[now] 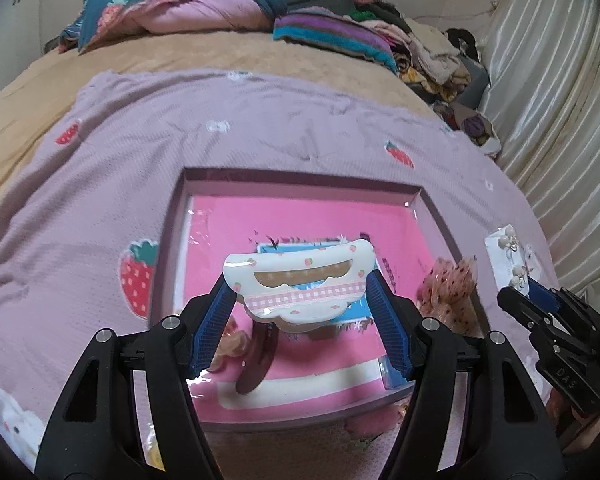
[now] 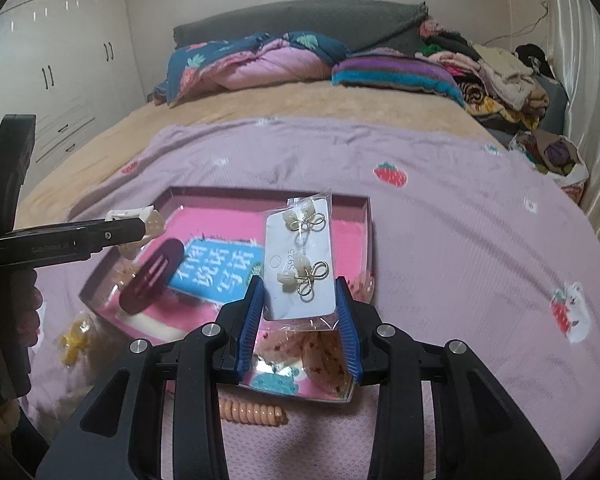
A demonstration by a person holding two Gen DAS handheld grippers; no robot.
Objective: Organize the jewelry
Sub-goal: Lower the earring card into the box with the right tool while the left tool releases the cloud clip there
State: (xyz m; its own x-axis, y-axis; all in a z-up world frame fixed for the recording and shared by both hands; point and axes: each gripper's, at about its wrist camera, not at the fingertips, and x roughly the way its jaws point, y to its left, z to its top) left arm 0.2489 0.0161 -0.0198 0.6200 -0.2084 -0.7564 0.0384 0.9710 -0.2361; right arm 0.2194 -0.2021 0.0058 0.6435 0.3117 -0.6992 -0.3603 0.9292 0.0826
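**Both grippers loaded above the pink tray**

Your left gripper (image 1: 302, 300) has the white cloud-shaped hair claw with a pink gingham band (image 1: 299, 282) pinched between its blue pads, one pad on each end. The claw's long axis runs crosswise, from finger to finger, its broad face toward the camera. The gripper is pitched steeply down, so the claw hangs over the shallow mauve-walled tray with the pink floor (image 1: 300, 178).

Your right gripper (image 2: 300, 300) tilts down too, its pads clamped on the lower edges of a clear plastic sleeve holding a white card of gold-wire pearl earrings (image 2: 300, 264). The card stands upright, long axis pointing away from you, above the tray's near corner.

In the tray lie a dark maroon oval snap clip (image 2: 150, 276) and a blue printed card (image 2: 220, 274). A peach spiral hair tie (image 2: 252, 414) rests on the lilac strawberry-print blanket (image 2: 460, 240), just outside the tray.
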